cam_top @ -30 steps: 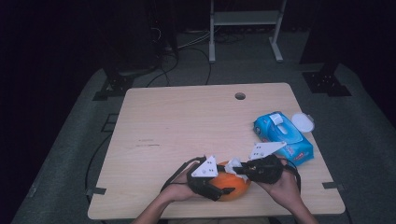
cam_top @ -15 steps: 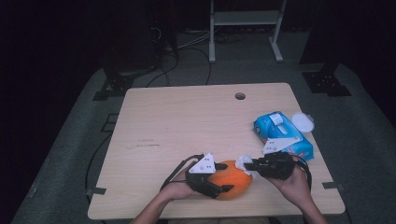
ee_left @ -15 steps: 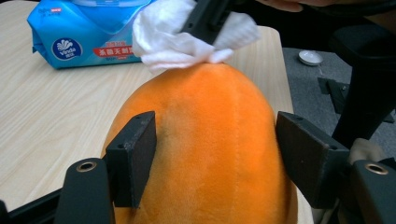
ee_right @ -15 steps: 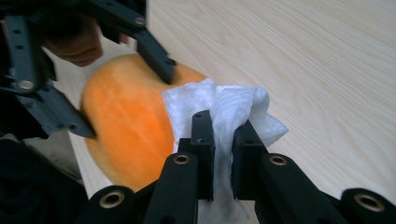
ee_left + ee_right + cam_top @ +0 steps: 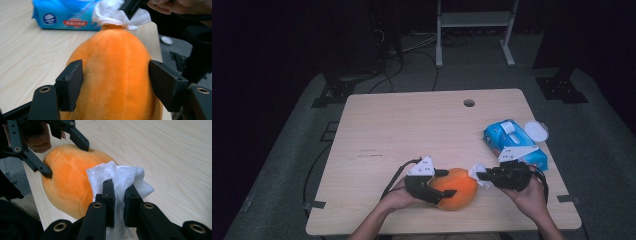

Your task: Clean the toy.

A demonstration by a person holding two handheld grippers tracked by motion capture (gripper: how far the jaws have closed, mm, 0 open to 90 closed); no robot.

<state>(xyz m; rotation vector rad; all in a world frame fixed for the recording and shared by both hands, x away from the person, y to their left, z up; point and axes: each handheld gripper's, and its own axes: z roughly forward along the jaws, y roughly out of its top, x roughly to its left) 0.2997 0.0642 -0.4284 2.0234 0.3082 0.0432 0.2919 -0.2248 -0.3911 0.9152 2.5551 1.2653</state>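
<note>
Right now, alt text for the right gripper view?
The right hand-held gripper is shut on a crumpled white tissue that touches a round orange plush toy lying on the light wooden table. Farther off, the left hand-held gripper has its black jaws on either side of the toy.

Both grippers black w/ brass-ringed holes, grey triangular top plates, black trailing cables; forearms bare

Light wooden table (image 5: 412, 130), round hole (image 5: 469, 103) near far edge. On it: orange plush toy (image 5: 457, 187) near front edge, blue wipes pack (image 5: 512, 142) toward right edge, white round lid (image 5: 536, 131) just beside pack.
</note>
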